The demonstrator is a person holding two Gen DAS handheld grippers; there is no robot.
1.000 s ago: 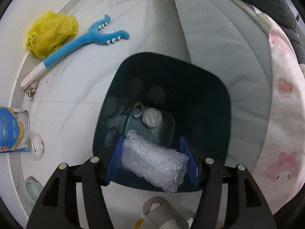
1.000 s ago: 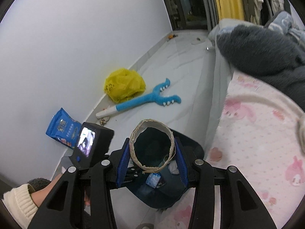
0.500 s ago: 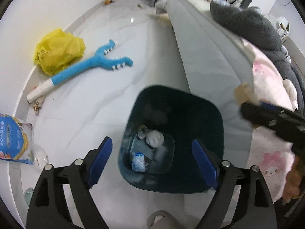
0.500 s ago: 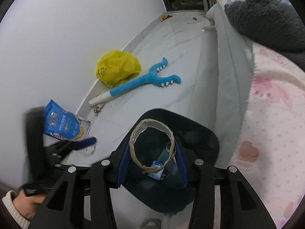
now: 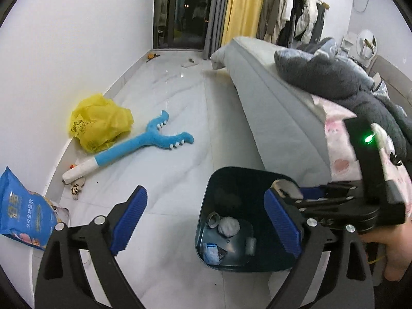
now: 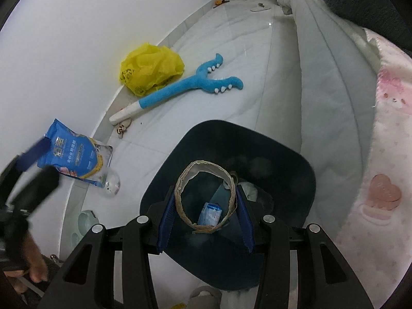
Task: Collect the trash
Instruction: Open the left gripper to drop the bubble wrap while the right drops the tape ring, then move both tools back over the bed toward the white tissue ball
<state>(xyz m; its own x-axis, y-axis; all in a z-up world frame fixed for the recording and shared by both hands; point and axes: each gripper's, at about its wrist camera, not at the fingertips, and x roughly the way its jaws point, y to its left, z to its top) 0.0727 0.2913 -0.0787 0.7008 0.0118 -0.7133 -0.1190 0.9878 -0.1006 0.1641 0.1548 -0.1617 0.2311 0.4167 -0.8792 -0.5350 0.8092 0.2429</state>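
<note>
Left wrist view: left gripper above white tiled floor, blue pads far apart and widening, nothing between them. Dark teal trash bin below and right, beside grey bed edge. In bin bottom: crumpled white wad, small blue-and-white packet, clear wrapping piece. Right gripper, bearing a green light, reaching over bin's right rim, held in a hand. On floor by wall: yellow plastic bag, blue plush toy with forked end, blue snack bag.

Right wrist view: right gripper directly over trash bin, pads pinching a cardboard tape ring from both sides, ring upright and open toward camera. Through ring: blue-and-white packet in bin bottom. Left gripper blurred at left edge, finger spread not readable here. Yellow plastic bag, blue plush toy and blue snack bag on floor along wall; pink patterned blanket on bed at right.
</note>
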